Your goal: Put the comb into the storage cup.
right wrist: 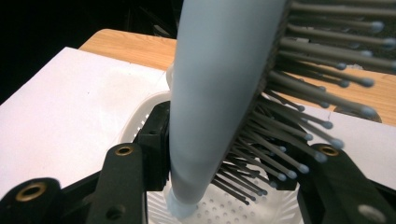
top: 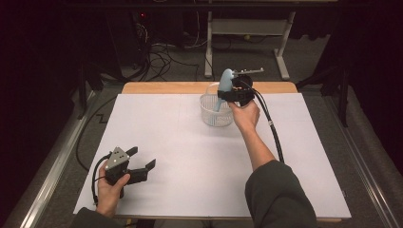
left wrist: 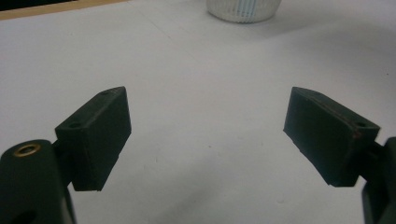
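Near me, my left gripper [top: 142,164] rests wide open and empty on the white sheet [top: 199,161]; farther off, my right gripper [right wrist: 224,186] clasps a pale blue hairbrush [right wrist: 219,93] upright over the white basket [top: 216,113], handle tip inside, bristles visible close up.

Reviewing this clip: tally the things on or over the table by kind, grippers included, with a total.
Hairbrush, pale blue, between the right gripper's jaws: 1
Basket, clear plastic, perforated: 1
Grippers, left gripper and right gripper: 2
White sheet covering the table: 1
Total: 5
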Demonstrator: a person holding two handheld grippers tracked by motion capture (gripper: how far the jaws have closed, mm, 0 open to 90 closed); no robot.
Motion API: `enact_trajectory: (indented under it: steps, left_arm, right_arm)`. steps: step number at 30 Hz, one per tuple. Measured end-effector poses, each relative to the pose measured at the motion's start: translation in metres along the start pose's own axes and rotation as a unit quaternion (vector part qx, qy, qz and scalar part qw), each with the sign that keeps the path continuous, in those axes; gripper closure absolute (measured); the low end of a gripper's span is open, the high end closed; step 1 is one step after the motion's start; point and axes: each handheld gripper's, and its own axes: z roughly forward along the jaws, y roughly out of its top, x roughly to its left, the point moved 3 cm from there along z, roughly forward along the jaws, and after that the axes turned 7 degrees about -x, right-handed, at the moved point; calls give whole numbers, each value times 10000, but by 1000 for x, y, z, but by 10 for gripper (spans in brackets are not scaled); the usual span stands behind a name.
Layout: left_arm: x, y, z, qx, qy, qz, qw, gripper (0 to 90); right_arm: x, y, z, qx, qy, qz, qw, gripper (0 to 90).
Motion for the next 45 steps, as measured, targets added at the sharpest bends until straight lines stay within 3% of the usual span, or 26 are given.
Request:
enact_trajectory:
  steps: [15, 26, 33, 45]
  left_arm:
    - [1, 0, -1, -15, 30, -18, 10000, 158]
    - [2, 0, -5, -83, 116, -51, 9999, 158]
    - [3, -3, -12, -112, 216, -114, 9996, 159]
    - [3, -8, -21, -95, 360, -167, 9992, 159]
  right_arm:
    - [-10, -2, -6, 184, -124, 8, 9998, 453]
    - [-16, -3, -11, 339, -287, -118, 9989, 394]
    - [-19, -3, -11, 381, -284, -145, 9988, 376]
    - [-32, -7, -13, 441, -231, 10, 9988, 345]
